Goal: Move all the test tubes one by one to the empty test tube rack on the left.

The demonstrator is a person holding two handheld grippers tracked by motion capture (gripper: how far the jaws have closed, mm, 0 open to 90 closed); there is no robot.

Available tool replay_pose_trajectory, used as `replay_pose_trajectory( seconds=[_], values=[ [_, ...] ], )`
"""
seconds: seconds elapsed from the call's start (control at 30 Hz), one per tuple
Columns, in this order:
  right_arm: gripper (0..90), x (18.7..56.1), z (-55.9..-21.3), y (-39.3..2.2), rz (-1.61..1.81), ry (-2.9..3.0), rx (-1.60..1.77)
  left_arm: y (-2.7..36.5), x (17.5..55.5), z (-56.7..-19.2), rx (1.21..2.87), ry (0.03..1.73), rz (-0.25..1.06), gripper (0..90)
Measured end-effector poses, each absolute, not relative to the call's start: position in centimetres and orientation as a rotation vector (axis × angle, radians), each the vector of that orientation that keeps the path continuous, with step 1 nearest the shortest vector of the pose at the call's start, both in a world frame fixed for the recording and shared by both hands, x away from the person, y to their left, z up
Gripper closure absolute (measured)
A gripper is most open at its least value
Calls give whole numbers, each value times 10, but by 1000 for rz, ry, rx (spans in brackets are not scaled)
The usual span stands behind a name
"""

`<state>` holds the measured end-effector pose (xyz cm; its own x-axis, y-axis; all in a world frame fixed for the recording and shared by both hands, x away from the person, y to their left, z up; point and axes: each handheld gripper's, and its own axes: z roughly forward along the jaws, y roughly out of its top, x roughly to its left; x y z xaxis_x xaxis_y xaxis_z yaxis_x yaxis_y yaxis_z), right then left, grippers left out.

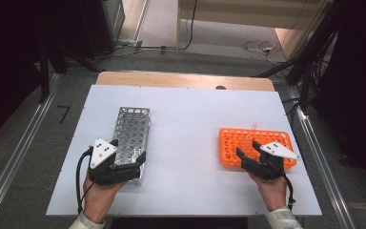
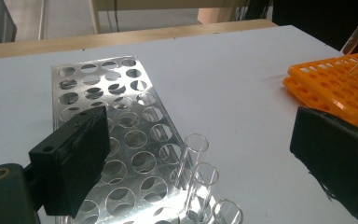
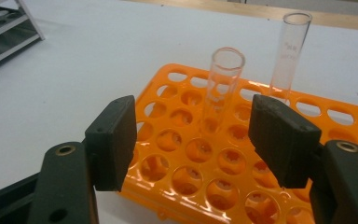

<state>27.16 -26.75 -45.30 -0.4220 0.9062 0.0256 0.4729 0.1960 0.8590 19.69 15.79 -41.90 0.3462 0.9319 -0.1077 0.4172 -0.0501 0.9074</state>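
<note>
My right gripper (image 3: 193, 140) is over the near edge of the orange tube rack (image 3: 242, 186) on the right of the table (image 1: 190, 124), jaws apart and gripping nothing. A clear test tube (image 3: 221, 88) stands in the rack just beyond them, a second tube (image 3: 289, 51) farther back. My left gripper (image 2: 205, 158) sits wide open over the metal rack (image 2: 116, 121) on the left, where three glass tubes (image 2: 200, 182) stand, I think.
</note>
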Motion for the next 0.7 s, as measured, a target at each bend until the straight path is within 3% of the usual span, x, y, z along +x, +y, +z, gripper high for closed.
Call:
replay_pose_trajectory(
  seconds=[0.23, 0.7],
  values=[
    [370, 286, -462, -270, 1128, 1966, 1310, 158, 198, -420, 1640, 1235, 665, 49],
    [568, 295, -473, -264, 1099, 1957, 1267, 158, 199, -421, 1641, 1243, 656, 49]
  ],
)
